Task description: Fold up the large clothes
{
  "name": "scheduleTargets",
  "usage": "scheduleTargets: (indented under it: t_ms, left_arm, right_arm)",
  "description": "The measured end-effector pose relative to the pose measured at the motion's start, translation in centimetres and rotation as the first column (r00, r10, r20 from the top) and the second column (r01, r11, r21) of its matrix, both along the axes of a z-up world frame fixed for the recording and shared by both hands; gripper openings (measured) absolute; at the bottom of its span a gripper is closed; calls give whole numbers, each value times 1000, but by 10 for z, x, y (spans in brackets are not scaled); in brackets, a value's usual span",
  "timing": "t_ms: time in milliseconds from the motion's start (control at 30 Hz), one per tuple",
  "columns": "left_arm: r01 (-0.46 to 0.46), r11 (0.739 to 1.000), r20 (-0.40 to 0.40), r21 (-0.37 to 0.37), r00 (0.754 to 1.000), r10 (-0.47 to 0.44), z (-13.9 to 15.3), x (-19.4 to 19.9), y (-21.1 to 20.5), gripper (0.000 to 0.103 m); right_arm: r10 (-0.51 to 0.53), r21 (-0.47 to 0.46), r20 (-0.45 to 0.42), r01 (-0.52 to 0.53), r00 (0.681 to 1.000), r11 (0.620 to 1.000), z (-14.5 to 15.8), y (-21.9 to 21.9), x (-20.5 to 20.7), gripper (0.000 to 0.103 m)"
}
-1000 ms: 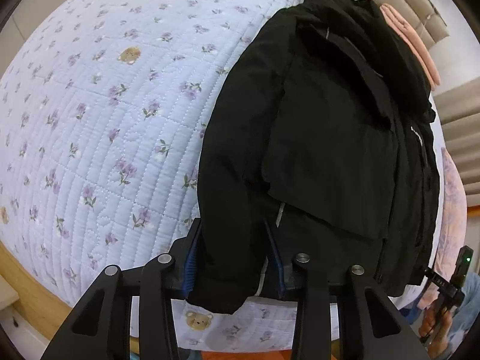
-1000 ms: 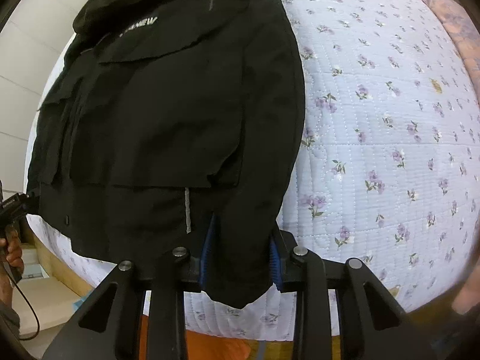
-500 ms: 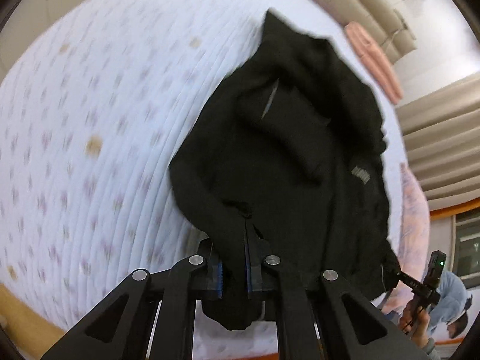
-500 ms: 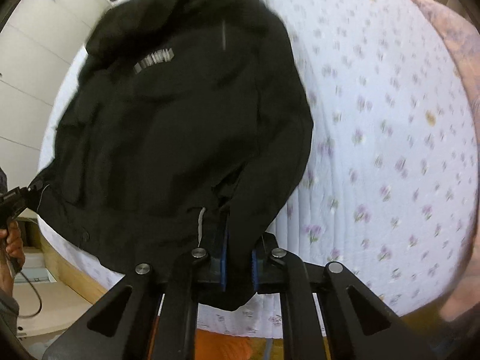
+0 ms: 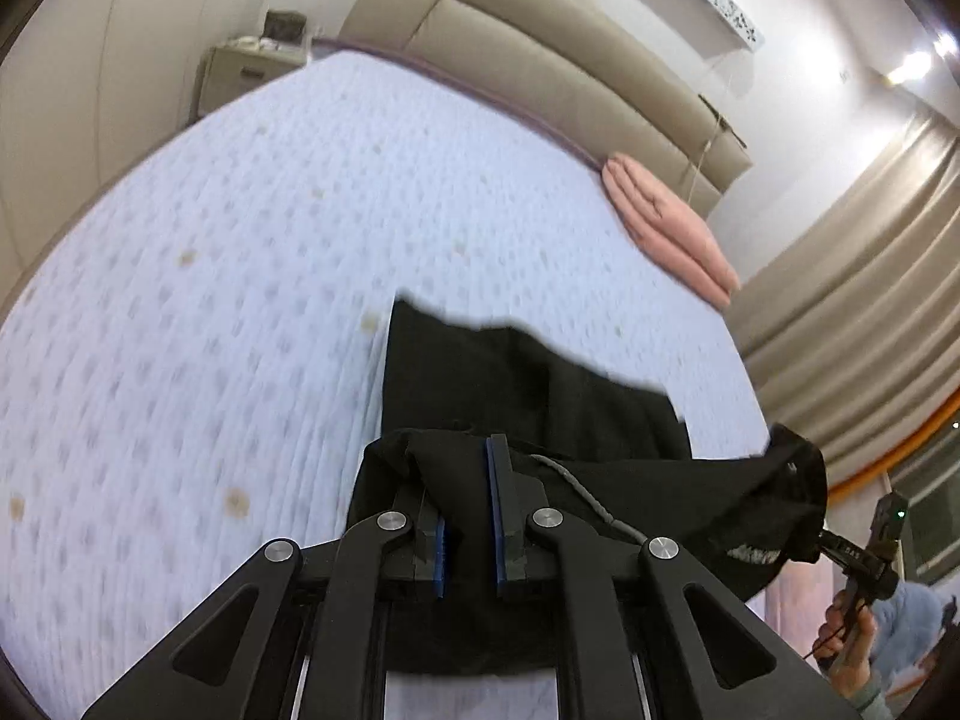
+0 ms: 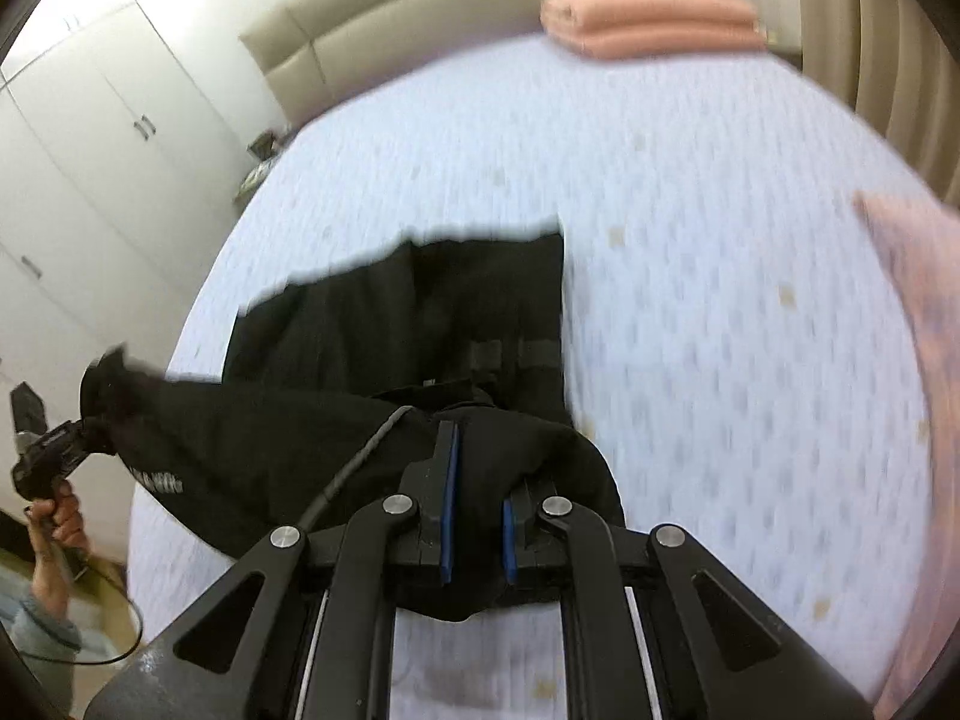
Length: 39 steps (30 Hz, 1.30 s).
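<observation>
Both tongs are clamped on the black jacket (image 5: pixel 540 396): the left tongs (image 5: pixel 468 516) and right tongs (image 6: pixel 477 498) each pinch one end of its near edge, lifted above the bed (image 5: pixel 210 300), the rest trailing ahead of them. To fold well, carry both ends forward level, keep the edge taut, and lay it squarely over the far part.

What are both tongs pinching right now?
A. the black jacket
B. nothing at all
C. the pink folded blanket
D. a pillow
A: the left tongs and the right tongs are each shut on black jacket fabric, while the pink folded blanket lies untouched far up the bed.
</observation>
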<state>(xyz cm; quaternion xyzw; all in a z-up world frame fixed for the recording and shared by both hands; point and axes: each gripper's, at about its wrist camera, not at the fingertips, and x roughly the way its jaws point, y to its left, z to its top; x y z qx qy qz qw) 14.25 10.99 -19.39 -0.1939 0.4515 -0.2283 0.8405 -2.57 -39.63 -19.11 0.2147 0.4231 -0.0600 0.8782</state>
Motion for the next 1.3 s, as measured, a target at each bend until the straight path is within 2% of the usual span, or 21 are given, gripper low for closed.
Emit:
scheduleTargets:
  t_ms: [100,167,267,333,400,467,533,667,800,833,900,933,1000,1033,1067,1133,1167,1200,1233,1267,1300]
  left_arm:
    - [-13,999,6,33,1000,13,-13,47,-22,11]
    - [-21,998,-12,51,1000,22,-27,74,-32,11]
    - [-11,993,-81,117,997,20,-71,107,-51,11]
    - [24,985,-128,170,992,-2,-100,115,-60,11]
    - [52,979,-137,197,990,-24,-119,118,-67,14]
    - [65,975,-116,211,992,-41,-127,118,-71,14]
    - [69,978,-119,196,992,-46,-129,119,-70,14]
    - [73,990,-145,122,988,-55,-128,121,-56,15]
    - [94,992,-92,86,992,-86,-99,105,-40,20]
    - [98,993,-84,62,992,-93,-92,102,-34,21]
    - [112,993,-76,-46,990,-116,-75,99,-15,23]
    - [110,985,-92,-130,988,-122,-68,99,-3,23]
    - [85,942,-156,-326,977,-142,-61,103,21,24]
    - [73,925,-176,-374,973,-148,-59,104,28,24]
    - [71,920,-182,-386,972,-151,-55,103,34,24]
    - [113,936,-182,-334,966,-182,-46,100,31,24]
    - [151,936,-198,-317,955,-222,-44,99,27,27]
    - [178,929,-216,-324,942,-256,-44,98,26,34]
    - [200,912,-233,-358,927,-295,-45,96,28,38]
    - [216,882,-243,-420,909,-338,-46,95,31,45]
    - [222,838,-244,-499,891,-382,-47,94,38,48]
  right_arm:
    - [-53,-20,0,53,999,998,-8,7,55,13]
    - [-80,-27,-31,80,996,996,-23,-2,76,14]
    - [-108,-67,-122,100,987,993,-64,0,125,14]
    - [-114,-116,-194,93,974,989,-94,6,146,14]
    - [-106,-168,-241,66,965,983,-116,13,163,15]
    - [-101,-224,-262,42,960,974,-134,21,167,16]
    - [-106,-253,-268,36,957,967,-140,26,169,16]
    - [-109,-236,-280,42,954,971,-145,22,172,16]
    - [-95,-188,-282,42,955,981,-129,15,166,16]
    - [-87,-175,-280,39,956,984,-124,12,164,16]
    - [-77,-151,-268,37,960,988,-113,7,159,16]
    - [-75,-140,-261,39,962,989,-109,4,157,16]
    - [-70,-88,-237,50,969,995,-99,-6,152,16]
    - [-68,-64,-226,55,972,996,-96,-10,150,17]
    - [-67,-31,-212,62,975,998,-94,-14,148,17]
    - [-65,34,-200,73,978,997,-89,-20,142,19]
    - [-69,104,-195,91,978,990,-85,-25,137,21]
    - [-73,197,-185,110,980,974,-81,-30,131,28]
    - [-72,275,-165,116,984,955,-76,-35,126,34]
    - [-67,353,-132,111,989,929,-68,-41,119,37]
    - [-69,383,-112,107,991,918,-61,-45,114,44]
